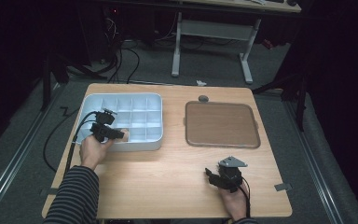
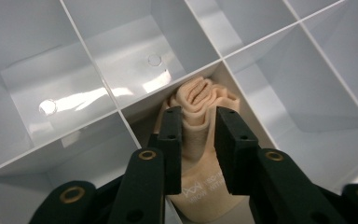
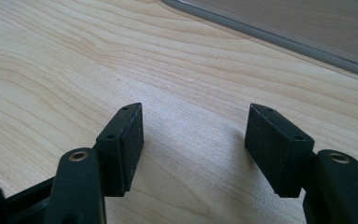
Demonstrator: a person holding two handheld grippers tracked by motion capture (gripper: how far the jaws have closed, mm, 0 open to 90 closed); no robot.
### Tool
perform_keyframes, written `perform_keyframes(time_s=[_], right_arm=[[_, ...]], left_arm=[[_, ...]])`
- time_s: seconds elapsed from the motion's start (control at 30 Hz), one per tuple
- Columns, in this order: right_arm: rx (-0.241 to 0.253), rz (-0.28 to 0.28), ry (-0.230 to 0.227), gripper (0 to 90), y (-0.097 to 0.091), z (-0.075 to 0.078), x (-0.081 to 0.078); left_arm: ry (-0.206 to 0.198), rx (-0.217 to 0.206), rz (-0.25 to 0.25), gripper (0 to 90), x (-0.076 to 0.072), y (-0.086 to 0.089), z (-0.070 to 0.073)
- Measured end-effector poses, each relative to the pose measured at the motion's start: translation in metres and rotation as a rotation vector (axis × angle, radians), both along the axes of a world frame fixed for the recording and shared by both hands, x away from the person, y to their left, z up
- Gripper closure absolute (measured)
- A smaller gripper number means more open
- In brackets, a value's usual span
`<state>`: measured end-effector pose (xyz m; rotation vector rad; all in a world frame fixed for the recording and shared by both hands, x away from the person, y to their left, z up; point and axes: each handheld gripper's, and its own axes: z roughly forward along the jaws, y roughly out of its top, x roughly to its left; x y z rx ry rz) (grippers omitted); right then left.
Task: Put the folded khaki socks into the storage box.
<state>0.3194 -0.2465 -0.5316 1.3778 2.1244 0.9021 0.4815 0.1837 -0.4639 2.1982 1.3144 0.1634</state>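
High view: the left gripper [image 1: 121,134] sits over the near edge of the pale blue-white plastic compartment tray [image 1: 154,99] at the left of the light wood desk [image 1: 168,172], held by a hand in a striped sleeve [image 1: 74,196]. A bit of beige cloth shows at its tip, inside one of the tray's near-row compartments.

Left gripper view: the two black jaws reach down into one compartment with the folded beige fabric piece [image 2: 200,100] between them (small pale lettering shows on its lower part). The cloth bunches into folds above the pads and lies against the compartment's divider walls. The jaws stand narrowly apart on either side of the cloth; the pads look to be at its sides, but whether they press on it cannot be told. Neighbouring compartments show bare, shiny floors.

Right gripper view: the right gripper [image 3: 193,135] has its jaws wide apart with nothing between them, just above bare desk wood. The rim of the brown flat square tray [image 3: 279,39] crosses the upper right corner.

High view again: the right gripper [image 1: 210,175] rests near the desk's front edge, well apart from the brown tray [image 1: 221,123] beyond it.
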Motion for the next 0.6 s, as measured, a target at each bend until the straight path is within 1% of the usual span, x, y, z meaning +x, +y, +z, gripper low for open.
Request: perform_keyframes(time_s=[0.33, 0.47, 0.6], right_arm=[[-0.001, 0.000, 0.000, 36.9, 0.000, 0.000, 0.000], [-0.001, 0.001, 0.000, 36.9, 0.000, 0.000, 0.000], [-0.001, 0.001, 0.000, 36.8, 0.000, 0.000, 0.000]], left_arm=[[-0.050, -0.009, 0.009, 63.5, -0.007, 0.004, 0.011], [-0.069, -0.017, 0.013, 60.7, -0.010, 0.006, 0.015], [-0.079, -0.033, 0.014, 58.2, -0.013, 0.009, 0.019]])
